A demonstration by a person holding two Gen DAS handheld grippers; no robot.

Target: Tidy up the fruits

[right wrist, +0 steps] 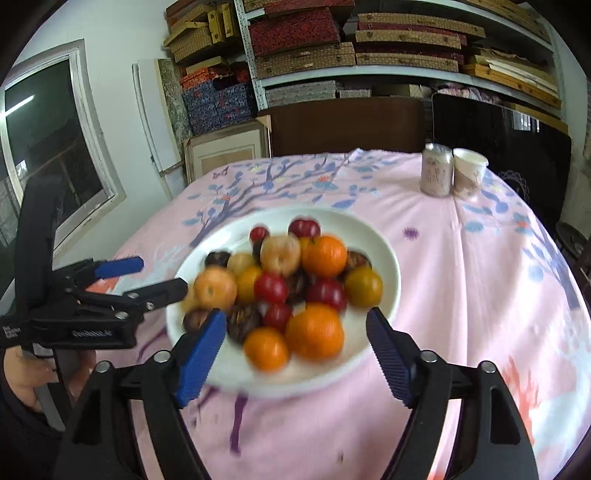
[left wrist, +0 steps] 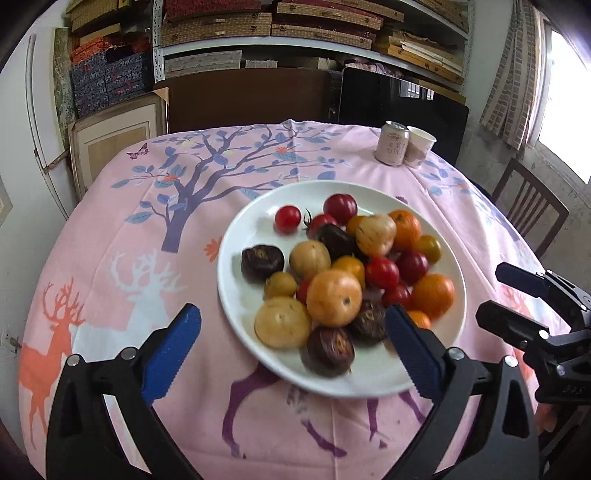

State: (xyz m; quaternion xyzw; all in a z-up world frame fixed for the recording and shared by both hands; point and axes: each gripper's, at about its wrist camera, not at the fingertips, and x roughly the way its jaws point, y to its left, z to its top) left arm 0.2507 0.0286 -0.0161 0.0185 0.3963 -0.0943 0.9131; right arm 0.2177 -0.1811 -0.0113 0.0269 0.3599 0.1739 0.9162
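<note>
A white plate point(left wrist: 236, 280) on the pink tablecloth holds a pile of mixed fruit: orange mandarins point(left wrist: 433, 295), red cherry tomatoes point(left wrist: 287, 219), pale yellow fruits point(left wrist: 282, 322) and dark purple fruits point(left wrist: 262, 263). My left gripper point(left wrist: 293, 325) is open and empty, its blue fingers astride the plate's near edge. My right gripper point(right wrist: 295, 332) is open and empty, just above the plate's near side point(right wrist: 391, 284), with mandarins point(right wrist: 314, 330) between its fingers. Each gripper shows in the other's view, the right point(left wrist: 517, 295) and the left point(right wrist: 147, 277).
A pink drink can point(left wrist: 392, 143) and a paper cup point(left wrist: 419, 146) stand at the table's far right. A wooden chair point(left wrist: 532, 210) is at the right edge. Shelves of boxes point(left wrist: 295, 29) and a dark chair back point(left wrist: 251, 99) lie behind the table.
</note>
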